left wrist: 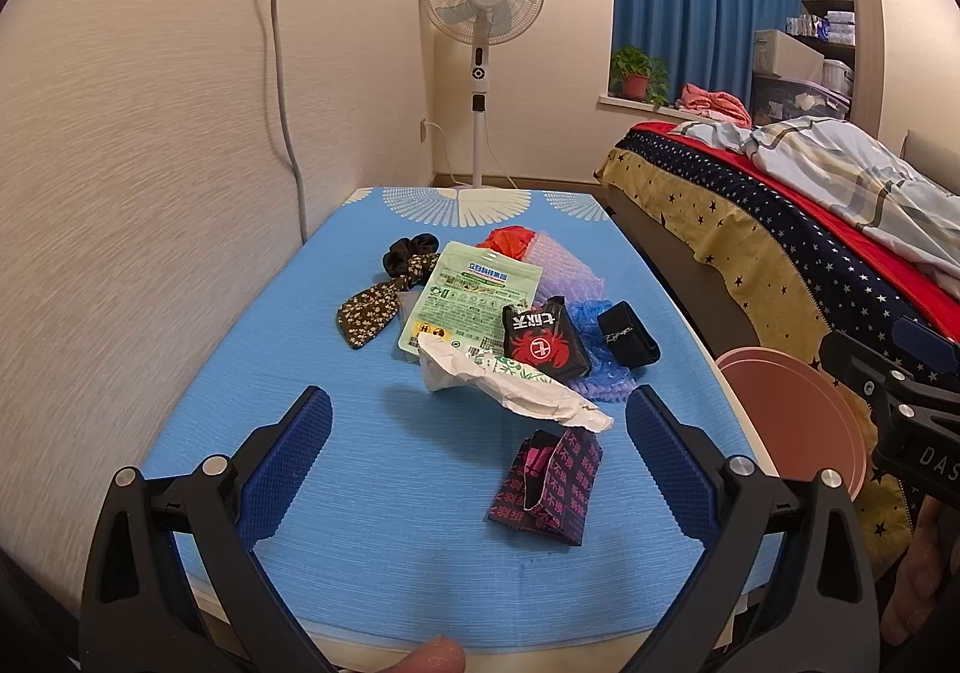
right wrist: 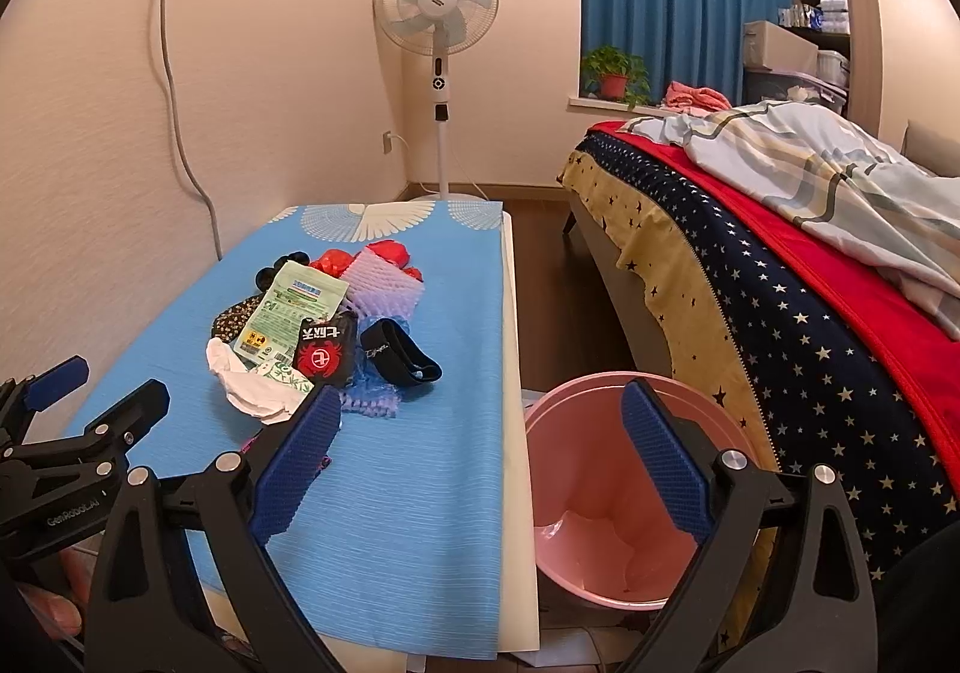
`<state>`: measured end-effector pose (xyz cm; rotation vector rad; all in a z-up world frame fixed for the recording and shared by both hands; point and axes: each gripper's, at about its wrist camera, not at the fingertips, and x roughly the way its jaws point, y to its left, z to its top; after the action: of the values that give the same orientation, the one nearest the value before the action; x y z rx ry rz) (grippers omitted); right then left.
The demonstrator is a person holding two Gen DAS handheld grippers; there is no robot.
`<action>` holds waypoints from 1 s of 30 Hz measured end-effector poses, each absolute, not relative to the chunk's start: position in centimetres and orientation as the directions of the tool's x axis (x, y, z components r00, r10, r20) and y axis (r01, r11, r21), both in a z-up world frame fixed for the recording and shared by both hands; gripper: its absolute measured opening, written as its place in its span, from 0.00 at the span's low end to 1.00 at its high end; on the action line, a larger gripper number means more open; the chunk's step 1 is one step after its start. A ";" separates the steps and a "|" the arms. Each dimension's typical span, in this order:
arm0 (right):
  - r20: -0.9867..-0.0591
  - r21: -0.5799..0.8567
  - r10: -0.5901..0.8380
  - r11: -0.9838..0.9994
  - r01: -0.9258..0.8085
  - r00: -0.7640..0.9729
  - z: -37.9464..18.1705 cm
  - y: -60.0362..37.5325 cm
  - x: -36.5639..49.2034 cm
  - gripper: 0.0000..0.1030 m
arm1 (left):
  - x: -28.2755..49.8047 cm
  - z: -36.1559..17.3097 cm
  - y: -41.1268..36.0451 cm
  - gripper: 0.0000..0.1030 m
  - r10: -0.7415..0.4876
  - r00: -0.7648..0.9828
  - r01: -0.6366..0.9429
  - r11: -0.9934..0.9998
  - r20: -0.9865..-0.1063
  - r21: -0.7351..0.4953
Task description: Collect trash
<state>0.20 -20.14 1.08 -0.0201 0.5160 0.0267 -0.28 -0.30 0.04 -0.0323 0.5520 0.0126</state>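
Both grippers, left [left wrist: 480, 433] and right [right wrist: 480, 433], hang spread and empty. We should pinch the dark pink-printed torn packet [left wrist: 549, 487] nearest us, then drop it into the round pink plastic bin [right wrist: 600, 499], seemingly beside the blue-clothed table [left wrist: 372, 493].

left gripper [left wrist: 477, 433]: jaws wide apart, holding nothing, above blue table mat [left wrist: 360, 493] | dark pink-printed paper packet [left wrist: 549, 487]: between the fingers, on mat | crumpled white wrapper [left wrist: 516, 385]: just beyond | round pink plastic bin [left wrist: 792, 415]: right of table
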 end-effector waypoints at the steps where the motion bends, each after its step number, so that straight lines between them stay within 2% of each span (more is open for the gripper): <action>1: -0.494 -0.013 0.020 0.999 -0.030 0.869 1.1 -20.1 0.2 0.90 | -0.3 0.0 -0.3 0.92 0.003 0.852 -0.021 0.999 -0.524 -0.027; 9: -0.494 -0.009 0.023 0.999 -0.031 0.869 1.1 -20.0 0.2 0.89 | -0.3 0.1 -0.4 0.92 0.002 0.854 -0.021 0.999 -0.521 -0.031; 26: -0.457 0.026 0.052 0.999 -0.045 0.888 1.6 -20.1 -0.2 0.82 | -0.5 0.4 -0.4 0.92 0.003 0.852 -0.026 0.999 -0.524 -0.036; 30: -0.459 0.072 0.082 0.996 -0.055 0.884 1.9 -20.7 -0.2 0.80 | -0.3 0.7 -0.5 0.92 0.020 0.862 -0.037 0.999 -0.507 -0.022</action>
<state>-0.23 -20.68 1.94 0.0571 0.4801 0.0717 -0.32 -0.46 0.73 -0.0311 0.5314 0.0299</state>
